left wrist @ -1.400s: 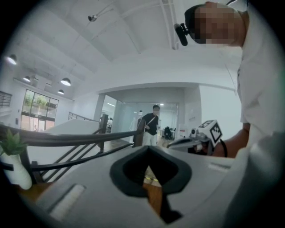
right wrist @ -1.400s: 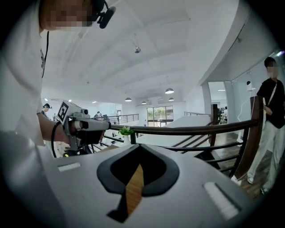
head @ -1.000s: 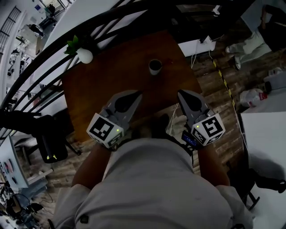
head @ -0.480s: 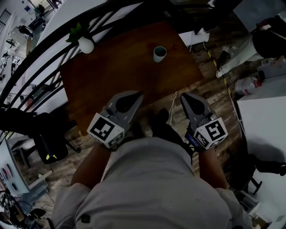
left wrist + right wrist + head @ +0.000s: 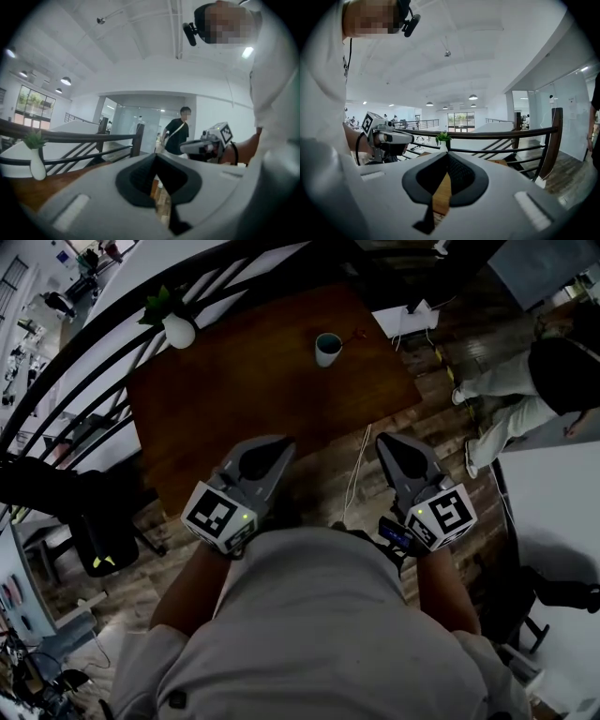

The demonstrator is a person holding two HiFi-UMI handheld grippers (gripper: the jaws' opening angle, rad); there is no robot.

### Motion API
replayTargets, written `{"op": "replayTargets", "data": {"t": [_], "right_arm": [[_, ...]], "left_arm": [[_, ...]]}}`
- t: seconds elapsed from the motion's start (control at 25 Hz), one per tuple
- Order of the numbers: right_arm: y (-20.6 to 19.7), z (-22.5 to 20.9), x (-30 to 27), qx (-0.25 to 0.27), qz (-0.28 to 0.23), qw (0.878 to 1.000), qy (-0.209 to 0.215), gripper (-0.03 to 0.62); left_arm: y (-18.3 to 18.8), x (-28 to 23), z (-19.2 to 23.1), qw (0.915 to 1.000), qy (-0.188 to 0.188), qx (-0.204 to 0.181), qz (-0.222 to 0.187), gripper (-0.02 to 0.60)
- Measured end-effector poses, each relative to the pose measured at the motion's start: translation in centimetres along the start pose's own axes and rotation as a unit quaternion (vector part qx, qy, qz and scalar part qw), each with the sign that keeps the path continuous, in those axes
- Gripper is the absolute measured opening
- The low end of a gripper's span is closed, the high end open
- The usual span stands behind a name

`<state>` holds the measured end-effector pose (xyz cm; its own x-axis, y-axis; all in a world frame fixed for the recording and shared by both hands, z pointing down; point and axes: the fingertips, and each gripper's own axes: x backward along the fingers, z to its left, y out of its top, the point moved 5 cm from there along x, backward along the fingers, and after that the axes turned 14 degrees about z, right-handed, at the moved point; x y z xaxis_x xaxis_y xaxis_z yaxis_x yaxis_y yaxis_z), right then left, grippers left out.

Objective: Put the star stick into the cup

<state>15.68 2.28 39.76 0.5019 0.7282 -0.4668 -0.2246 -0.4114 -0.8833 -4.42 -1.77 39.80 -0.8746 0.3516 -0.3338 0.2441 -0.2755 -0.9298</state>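
Little has changed but a slight camera shift: the left gripper [image 5: 279, 442] and right gripper [image 5: 386, 440] stay closed and empty near the body, well short of the cup [image 5: 328, 348] and the likely star stick [image 5: 355, 335] lying just beside it on the table [image 5: 244, 381], so the reach looks not yet begun.

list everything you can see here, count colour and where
wooden table: 1, dark brown, ahead of the person
small pale cup: 1, whitish, upright on the table's far side
thin stick-like thing: 1, reddish, on the table just right of the cup; too small to tell more
round vase with green plant: 1, white, table's far left corner
stair railing: 1, black, beyond and left of the table
cable: 1, white, on the floor by the table's near edge
bystander: 1, dark top, light trousers, at right
left tool: 1, grey, shut, empty
right tool: 1, grey, shut, empty
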Motion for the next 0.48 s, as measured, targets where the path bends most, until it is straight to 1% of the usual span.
{"op": "replayTargets", "data": {"t": [0.2, 0.48], "right_arm": [[-1.6, -0.9, 4.2, 0.008, -0.002, 1.0, 0.017, 0.008], [-5.9, -0.5, 10.3, 0.013, 0.0, 0.999, 0.045, 0.008]], "left_arm": [[0.1, -1.4, -4.8, 0.9998, 0.018, 0.007, 0.003, 0.003], [-1.3, -3.0, -11.8, 0.999, 0.041, 0.015, 0.008, 0.003]]}}
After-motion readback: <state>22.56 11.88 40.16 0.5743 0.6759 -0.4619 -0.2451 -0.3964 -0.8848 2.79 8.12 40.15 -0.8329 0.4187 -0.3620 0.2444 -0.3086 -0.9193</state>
